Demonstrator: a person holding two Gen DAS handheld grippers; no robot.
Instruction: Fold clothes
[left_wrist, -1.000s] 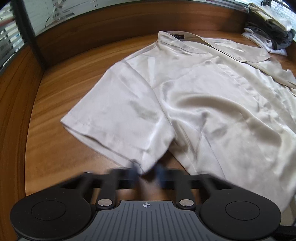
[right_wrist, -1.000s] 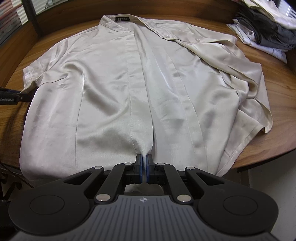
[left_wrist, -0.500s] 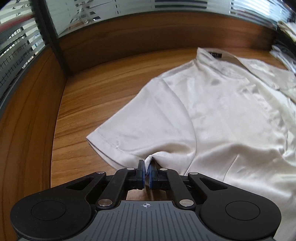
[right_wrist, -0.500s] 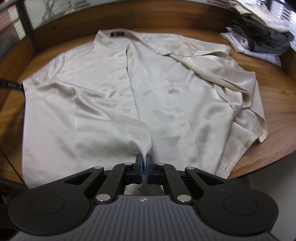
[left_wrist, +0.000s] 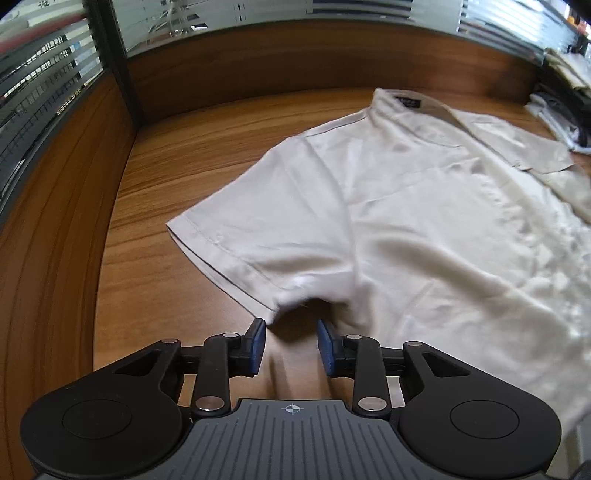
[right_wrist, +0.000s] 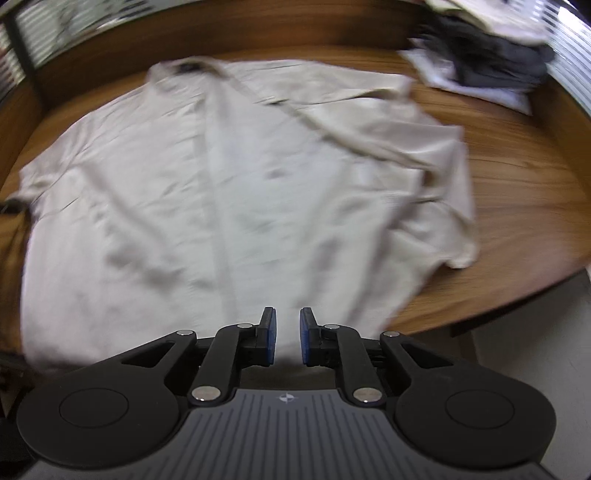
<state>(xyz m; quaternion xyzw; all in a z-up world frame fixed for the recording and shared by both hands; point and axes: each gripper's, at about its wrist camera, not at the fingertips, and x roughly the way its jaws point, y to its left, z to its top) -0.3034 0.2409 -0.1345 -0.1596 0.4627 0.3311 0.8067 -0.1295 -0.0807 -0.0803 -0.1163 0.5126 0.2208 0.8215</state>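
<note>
Draping in soft folds, the satiny cream shirt (left_wrist: 424, 229) covers the grained wooden table (left_wrist: 192, 155).

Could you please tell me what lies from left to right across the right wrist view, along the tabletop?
Wooden table at the far left edge, cream short-sleeved shirt, bare table, then the pile of folded clothes at the far right.

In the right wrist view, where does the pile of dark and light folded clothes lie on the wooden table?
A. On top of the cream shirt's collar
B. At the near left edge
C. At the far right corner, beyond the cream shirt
C: the pile of dark and light folded clothes lies at the far right, apart from the cream satin short-sleeved shirt.
</note>
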